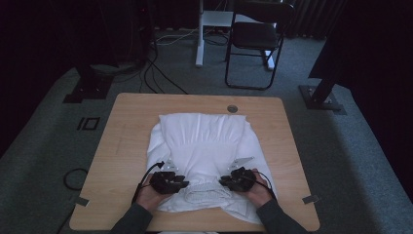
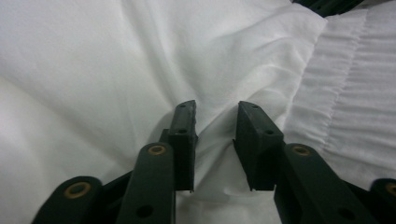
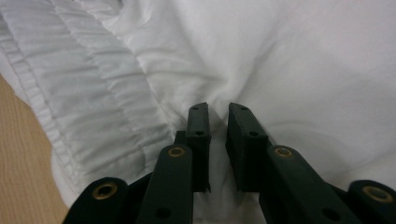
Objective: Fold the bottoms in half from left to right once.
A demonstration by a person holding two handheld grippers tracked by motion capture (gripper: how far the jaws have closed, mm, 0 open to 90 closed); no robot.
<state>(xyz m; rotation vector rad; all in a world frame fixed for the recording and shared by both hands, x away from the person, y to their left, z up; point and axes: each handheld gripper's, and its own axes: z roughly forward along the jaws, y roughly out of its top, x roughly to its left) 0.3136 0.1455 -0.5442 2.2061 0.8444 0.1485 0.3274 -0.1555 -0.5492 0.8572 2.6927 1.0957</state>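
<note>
A white garment (image 1: 204, 141) lies spread on the wooden table (image 1: 122, 146), its near part folded into a roll with a gathered elastic band (image 1: 207, 192). My left gripper (image 1: 184, 183) rests on the left end of that roll, held by a hand. In the left gripper view the left gripper (image 2: 215, 109) is open, with a puckered ridge of the cloth (image 2: 140, 56) between the pads and the gathered band (image 2: 350, 93) beside it. My right gripper (image 1: 224, 183) sits at the roll's right end. Up close the right gripper (image 3: 218, 109) shows a narrow gap holding a fold of the cloth (image 3: 303, 60), next to the band (image 3: 93, 93).
A round cable hole (image 1: 232, 108) sits in the table's far edge, beyond the garment. A black folding chair (image 1: 255, 39) and a white desk leg (image 1: 199, 44) stand on the carpet behind the table. Cables (image 1: 160, 80) trail over the floor at the back left.
</note>
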